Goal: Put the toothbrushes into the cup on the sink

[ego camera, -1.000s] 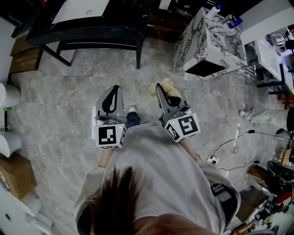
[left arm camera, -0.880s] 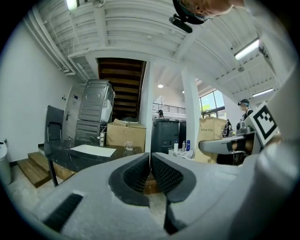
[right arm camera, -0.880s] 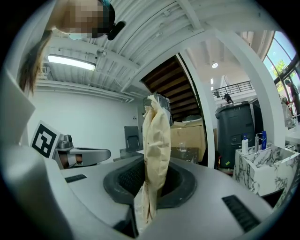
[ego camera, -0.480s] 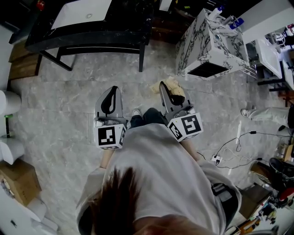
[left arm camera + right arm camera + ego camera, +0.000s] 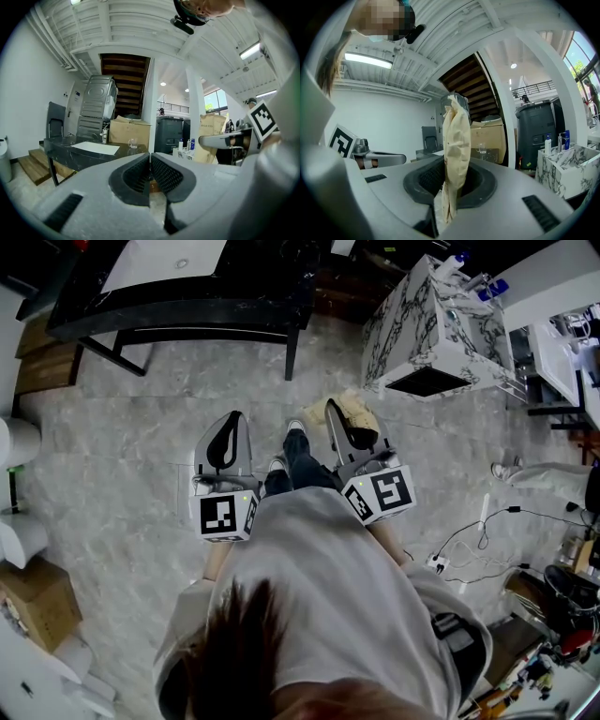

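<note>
One clear cup (image 5: pixel 132 143) stands on the black counter (image 5: pixel 187 307), just beside the one white sink (image 5: pixel 155 266) set into its top; the counter is at the far side of the floor, well apart from both grippers; toothbrushes cannot be made out in any view.

Grippers counted: two, both held level in front of the person. The left gripper (image 5: pixel 150 157) has its jaws together with nothing between the pads. The right gripper (image 5: pixel 451 185) is clamped on one pale yellow crumpled cloth (image 5: pixel 457 136), which stands upright out of the jaws and rises above them; in the head view the same cloth shows at that gripper's tip.

One marble-patterned cabinet (image 5: pixel 422 334) stands to the right of the counter, apart from it; two bottles (image 5: pixel 547 143) with blue on them stand on its top in the right gripper view. One dark bin (image 5: pixel 533 133) stands behind the cabinet.

Two shoes (image 5: pixel 294 432) of the person show between the grippers on the grey stone floor (image 5: pixel 112 456).
</note>
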